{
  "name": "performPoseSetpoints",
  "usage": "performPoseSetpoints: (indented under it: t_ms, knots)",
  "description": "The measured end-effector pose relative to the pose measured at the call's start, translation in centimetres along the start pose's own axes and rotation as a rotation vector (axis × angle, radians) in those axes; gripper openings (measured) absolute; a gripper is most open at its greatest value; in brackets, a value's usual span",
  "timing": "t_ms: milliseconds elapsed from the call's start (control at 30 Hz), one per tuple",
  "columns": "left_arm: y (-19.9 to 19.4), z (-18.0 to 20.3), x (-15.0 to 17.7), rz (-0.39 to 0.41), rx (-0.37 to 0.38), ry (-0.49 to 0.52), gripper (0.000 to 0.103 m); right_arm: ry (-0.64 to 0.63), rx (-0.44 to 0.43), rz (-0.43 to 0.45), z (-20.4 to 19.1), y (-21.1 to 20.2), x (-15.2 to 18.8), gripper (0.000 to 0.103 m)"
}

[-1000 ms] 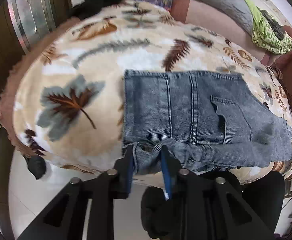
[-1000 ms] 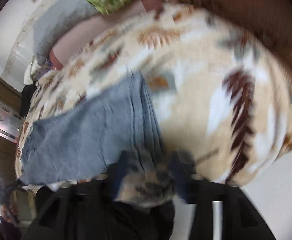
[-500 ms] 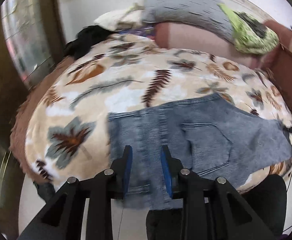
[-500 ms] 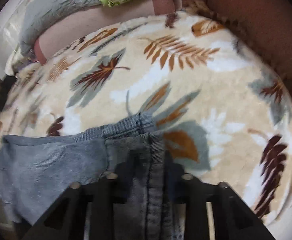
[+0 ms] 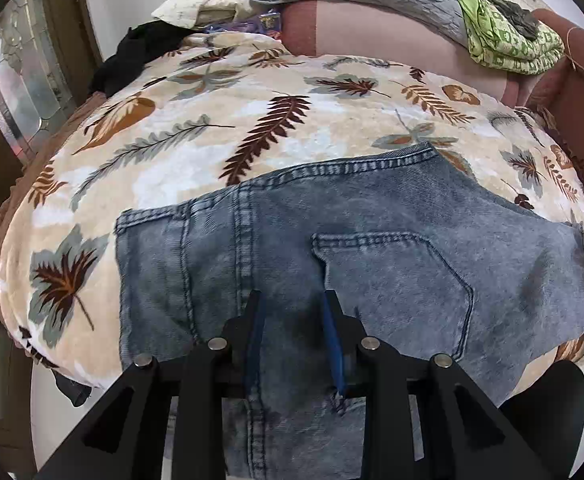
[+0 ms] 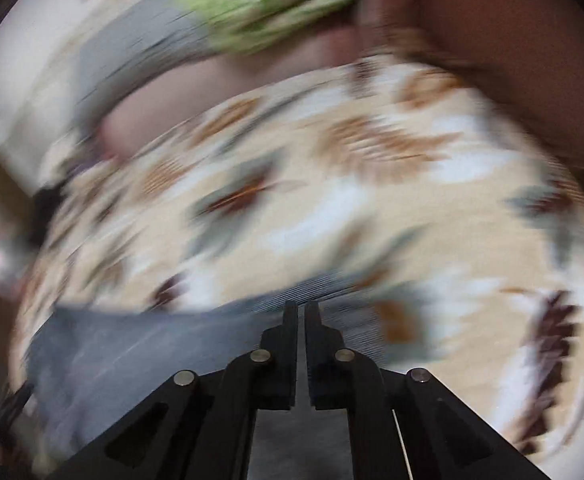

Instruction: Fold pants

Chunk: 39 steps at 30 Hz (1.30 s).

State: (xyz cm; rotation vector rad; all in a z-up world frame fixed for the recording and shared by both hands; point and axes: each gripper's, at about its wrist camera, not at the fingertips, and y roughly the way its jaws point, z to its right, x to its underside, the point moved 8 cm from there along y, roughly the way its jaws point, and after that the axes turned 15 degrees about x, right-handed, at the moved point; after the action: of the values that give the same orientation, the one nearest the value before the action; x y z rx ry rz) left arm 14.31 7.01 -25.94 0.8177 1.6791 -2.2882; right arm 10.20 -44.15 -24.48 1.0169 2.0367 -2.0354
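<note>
Both grippers off the folded pants, ready to smooth.

The left gripper (image 5: 292, 300) hangs spread above the denim pants (image 5: 371, 248) on the bed's leaf blanket (image 5: 212, 128); the right gripper (image 6: 300, 308), blurred, is pinched together and empty. Press flat gently. A second ago both clamped denim.

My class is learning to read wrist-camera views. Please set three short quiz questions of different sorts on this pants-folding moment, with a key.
1. True or false: the left gripper has its fingers spread apart above the denim pants.
2. The right gripper is: A) wide open, B) nearly closed, C) out of view.
3. Fill in: the pants lie on a blanket printed with ____.

Key: 1 true; 2 B; 3 leaves.
</note>
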Motion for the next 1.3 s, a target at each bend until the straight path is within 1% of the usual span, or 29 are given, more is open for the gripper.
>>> performPoseSetpoints:
  t_ms: [33,67,100,133,167,200,233,300,367,433,467,500,533,600,667,867,933,967,1000,1067,1133,1200,1300]
  knots:
    - [-0.1,-0.2,0.3,0.002,-0.013,0.001,0.030,-0.068,-0.042,0.001,-2.8,-0.3,0.3,0.009]
    - [-0.3,-0.6,0.6,0.006,-0.025,-0.001,0.030,-0.115,-0.075,-0.006,-4.9,-0.4,0.7,0.015]
    - [-0.6,-1.2,1.0,0.010,-0.042,-0.008,0.030,-0.181,-0.133,-0.031,-8.2,-0.4,1.2,0.032]
    - [-0.8,-1.7,1.2,0.013,-0.056,-0.015,0.030,-0.216,-0.172,-0.043,-10.5,-0.3,1.5,0.045]
    - [-1.0,-2.3,1.5,0.015,-0.070,-0.022,0.030,-0.249,-0.212,-0.036,-13.1,-0.5,1.8,0.065]
    - [-1.2,-2.8,1.7,0.016,-0.084,-0.026,0.030,-0.277,-0.239,-0.023,-14.9,-0.6,2.0,0.068]
    - [-1.2,-3.3,1.9,0.016,-0.094,-0.028,0.030,-0.324,-0.265,-0.019,-17.1,-0.6,2.4,0.068]
    - [-1.1,-4.5,2.3,0.012,-0.122,-0.030,0.030,-0.425,-0.288,-0.030,-21.3,0.1,3.4,0.068]
    - [-0.8,-5.7,2.5,0.007,-0.141,-0.046,0.030,-0.490,-0.290,-0.031,-24.0,0.8,3.9,0.068]
    - [-0.7,-6.6,2.6,0.019,-0.124,-0.067,0.030,-0.557,-0.278,-0.025,-26.7,1.8,4.0,0.068]
    - [-0.6,-6.8,2.6,0.023,-0.123,-0.066,0.034,-0.588,-0.269,-0.023,-27.8,2.4,3.9,0.068]
    - [-0.5,-7.0,2.5,0.029,-0.128,-0.060,0.035,-0.608,-0.262,-0.024,-28.9,3.0,3.8,0.068]
    - [-0.3,-7.1,2.4,0.035,-0.132,-0.056,0.038,-0.622,-0.260,-0.029,-29.5,3.6,3.8,0.068]
    - [0.0,-7.3,2.2,0.053,-0.140,-0.043,0.039,-0.649,-0.270,-0.042,-30.6,4.6,3.6,0.067]
    - [0.2,-7.5,1.8,0.071,-0.151,-0.033,0.042,-0.671,-0.289,-0.054,-31.5,5.0,3.5,0.064]
    - [1.3,-8.4,0.1,0.111,-0.172,-0.030,0.047,-0.729,-0.319,-0.059,-35.0,6.1,3.6,0.064]
    - [1.8,-8.4,-0.5,0.122,-0.181,-0.011,0.048,-0.739,-0.309,-0.083,-35.8,7.2,3.7,0.047]
    - [2.2,-8.5,-0.9,0.127,-0.185,0.002,0.048,-0.738,-0.300,-0.101,-36.1,7.8,3.7,0.034]
    - [2.5,-8.6,-1.2,0.130,-0.189,0.011,0.049,-0.738,-0.301,-0.107,-36.2,8.1,3.7,0.026]
    - [2.9,-8.8,-1.7,0.137,-0.195,0.017,0.050,-0.750,-0.277,-0.089,-36.8,8.6,3.7,0.020]
    - [3.5,-8.9,-2.5,0.137,-0.209,0.034,0.053,-0.749,-0.249,-0.070,-37.2,8.9,3.5,0.018]
    - [4.1,-9.0,-3.4,0.135,-0.221,0.043,0.054,-0.739,-0.220,-0.059,-37.3,9.3,3.2,0.018]
    - [5.3,-9.1,-5.0,0.145,-0.261,0.076,0.059,-0.662,-0.205,-0.083,-37.2,10.8,2.0,0.018]
